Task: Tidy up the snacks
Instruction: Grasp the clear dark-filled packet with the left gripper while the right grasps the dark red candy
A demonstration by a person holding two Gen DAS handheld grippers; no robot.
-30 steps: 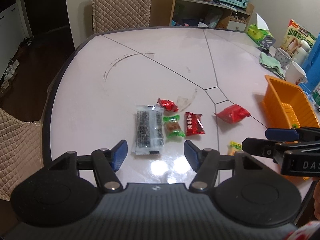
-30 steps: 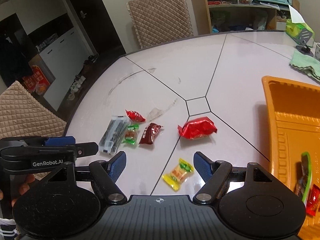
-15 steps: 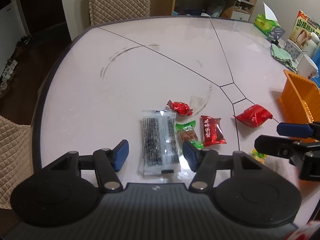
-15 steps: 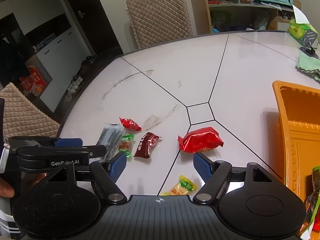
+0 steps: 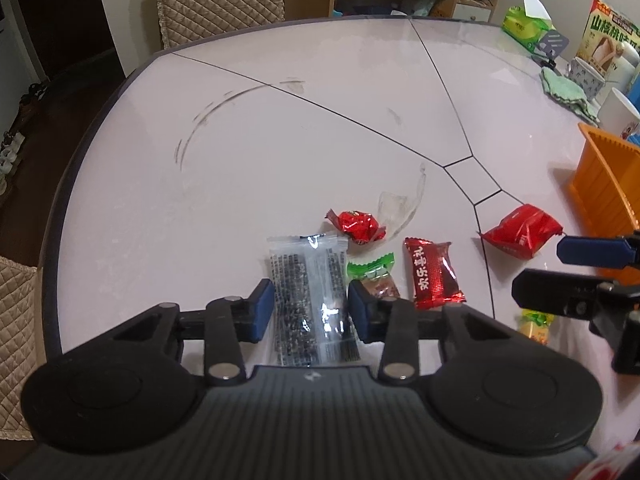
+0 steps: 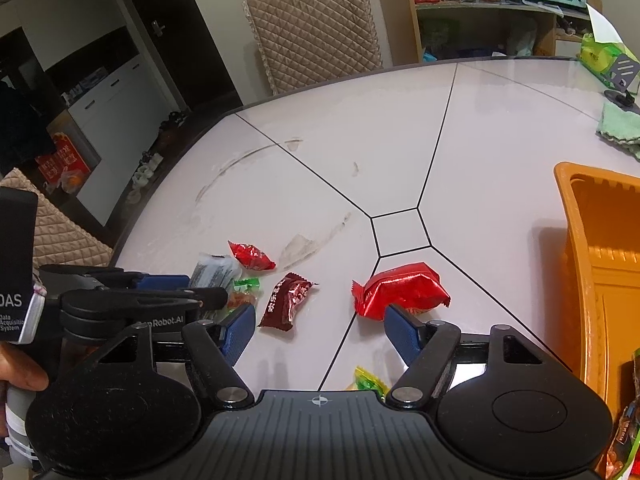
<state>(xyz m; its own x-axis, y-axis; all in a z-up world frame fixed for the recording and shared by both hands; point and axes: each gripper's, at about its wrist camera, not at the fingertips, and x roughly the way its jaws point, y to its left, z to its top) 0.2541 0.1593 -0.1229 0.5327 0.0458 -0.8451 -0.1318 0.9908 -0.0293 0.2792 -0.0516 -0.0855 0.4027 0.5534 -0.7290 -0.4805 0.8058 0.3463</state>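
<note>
A clear packet of black sesame bars [image 5: 310,300] lies flat on the white table between the blue pads of my left gripper [image 5: 310,312]. Its jaws are closing, and the pads stand at the packet's long edges without crumpling it. Beside it lie a green candy [image 5: 372,276], a dark red candy [image 5: 434,276], a small red candy [image 5: 356,226] and a big red packet [image 6: 400,288]. My right gripper [image 6: 320,334] hangs open over the table, with a yellow-green candy [image 6: 368,380] just below its gap. The right finger's pad is near the big red packet's front edge.
An orange basket [image 6: 580,240] at the right holds a few snacks. An empty clear wrapper [image 5: 394,208] lies behind the candies. Mugs, a green cloth [image 5: 568,92] and boxes crowd the far right edge. Quilted chairs stand around the table.
My left gripper has come forward and down over the sesame packet, and its jaws have narrowed around it. My right gripper has edged forward, so the yellow-green candy now sits almost under its body.
</note>
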